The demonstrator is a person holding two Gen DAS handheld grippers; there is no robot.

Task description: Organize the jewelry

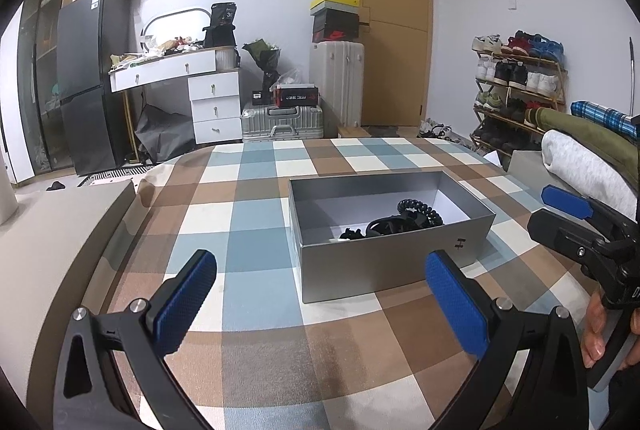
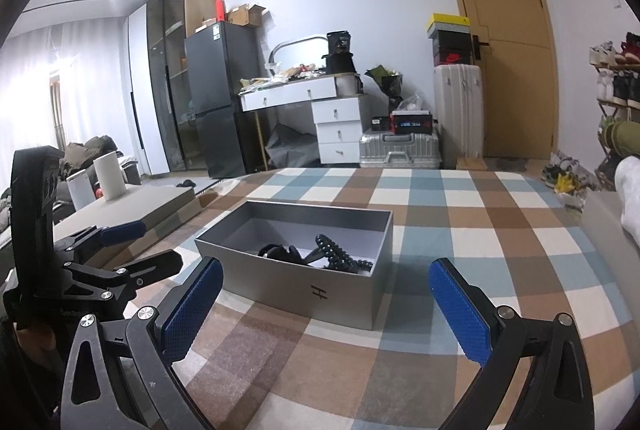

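An open grey box (image 1: 372, 266) stands on the checked cloth; it also shows in the right wrist view (image 2: 288, 294). Inside lie black jewelry pieces: a beaded bracelet (image 1: 420, 210) (image 2: 336, 250) and a dark ring-shaped piece (image 1: 384, 226) (image 2: 280, 253). My left gripper (image 1: 320, 294) is open and empty, just in front of the box. My right gripper (image 2: 326, 300) is open and empty, near the box's front corner. The right gripper also appears at the right edge of the left wrist view (image 1: 580, 218), and the left gripper appears at the left of the right wrist view (image 2: 124, 250).
The checked cloth (image 1: 260, 350) covers a bed or table. A grey lid-like panel (image 2: 132, 206) with white cylinders lies to the left. Rolled bedding (image 1: 584, 158) sits at the right. A desk, fridge, suitcases, door and shoe rack stand at the back.
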